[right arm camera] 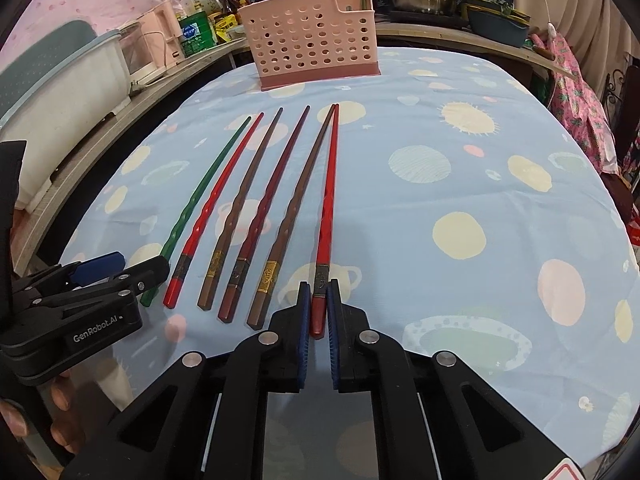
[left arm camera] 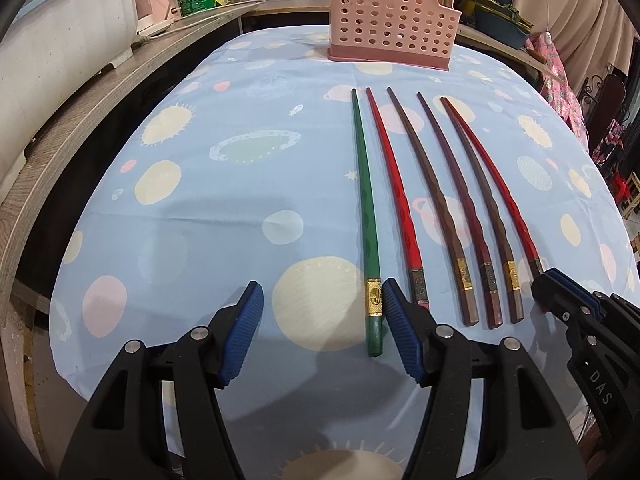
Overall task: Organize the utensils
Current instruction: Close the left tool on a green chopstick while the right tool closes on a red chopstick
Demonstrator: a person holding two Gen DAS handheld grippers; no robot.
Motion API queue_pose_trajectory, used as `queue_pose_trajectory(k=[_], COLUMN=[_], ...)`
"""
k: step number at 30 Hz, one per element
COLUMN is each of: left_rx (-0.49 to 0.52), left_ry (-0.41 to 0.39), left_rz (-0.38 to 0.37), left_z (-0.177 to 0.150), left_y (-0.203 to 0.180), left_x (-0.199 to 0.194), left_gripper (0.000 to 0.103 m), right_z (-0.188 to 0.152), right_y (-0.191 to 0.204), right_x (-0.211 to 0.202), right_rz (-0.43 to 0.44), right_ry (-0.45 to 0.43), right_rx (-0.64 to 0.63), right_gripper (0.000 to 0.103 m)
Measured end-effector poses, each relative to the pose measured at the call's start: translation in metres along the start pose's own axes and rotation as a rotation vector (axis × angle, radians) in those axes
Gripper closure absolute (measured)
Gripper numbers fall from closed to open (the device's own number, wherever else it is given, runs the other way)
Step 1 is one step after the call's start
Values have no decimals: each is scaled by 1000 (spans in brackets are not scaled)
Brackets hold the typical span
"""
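Note:
Several chopsticks lie side by side on the blue tablecloth [left arm camera: 200,200], tips toward a pink perforated holder [left arm camera: 386,20] at the far edge. My left gripper [left arm camera: 322,300] is open, its right finger beside the thick end of the green chopstick [left arm camera: 366,208], which lies between the jaws. My right gripper [right arm camera: 318,292] is shut on the thick end of the rightmost red chopstick [right arm camera: 328,200], which rests on the cloth. The holder [right arm camera: 312,36] also shows in the right wrist view, with a green chopstick standing in its end compartment.
A wooden counter [left arm camera: 80,128] with a white tub [left arm camera: 60,40], bottles and pots runs along the left and back. Between the green and the gripped chopstick lie a red chopstick [left arm camera: 394,184] and three brown or dark red ones. Pink fabric [right arm camera: 576,96] hangs at the right.

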State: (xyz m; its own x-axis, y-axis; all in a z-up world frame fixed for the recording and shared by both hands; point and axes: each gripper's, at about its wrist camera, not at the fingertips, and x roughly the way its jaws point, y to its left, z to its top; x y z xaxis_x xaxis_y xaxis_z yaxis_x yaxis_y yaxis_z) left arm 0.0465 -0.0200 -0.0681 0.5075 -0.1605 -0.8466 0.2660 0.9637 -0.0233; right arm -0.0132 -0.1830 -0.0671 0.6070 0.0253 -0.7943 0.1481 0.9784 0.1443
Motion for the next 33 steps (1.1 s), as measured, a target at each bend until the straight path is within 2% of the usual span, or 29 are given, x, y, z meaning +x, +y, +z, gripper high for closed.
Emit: queue_pose_trajectory(k=[10, 12, 16, 18, 20, 23, 26, 33], left_rx=[0, 6, 16, 21, 23, 27, 28, 34], left_ry=[-2, -3, -2, 1, 3, 5, 5, 5], left_rz=[4, 0, -8, -14, -19, -20, -25, -27], left_z=[0, 0, 1, 1, 2, 1, 1, -1], left_y=[0, 0, -1, -1, -1, -2, -3, -5], left_x=[0, 0, -2, -2, -3, -3, -3, -5], left_gripper=[45, 49, 69, 74, 83, 90, 94, 96], right_z=[0, 0, 0, 0, -1, -1, -2, -3], right_y=[-2, -1, -1, -2, -2, -2, -3, -11], right_x=[0, 0, 0, -1, -1, -2, -2, -8], right_rz=[7, 7, 6, 5, 4, 7, 8, -1], right_ry=[0, 0, 1, 1, 1, 2, 3, 2], right_rx=[4, 5, 5, 5, 7, 8, 11, 26], right_gripper=[97, 97, 97, 97, 97, 96, 96, 96])
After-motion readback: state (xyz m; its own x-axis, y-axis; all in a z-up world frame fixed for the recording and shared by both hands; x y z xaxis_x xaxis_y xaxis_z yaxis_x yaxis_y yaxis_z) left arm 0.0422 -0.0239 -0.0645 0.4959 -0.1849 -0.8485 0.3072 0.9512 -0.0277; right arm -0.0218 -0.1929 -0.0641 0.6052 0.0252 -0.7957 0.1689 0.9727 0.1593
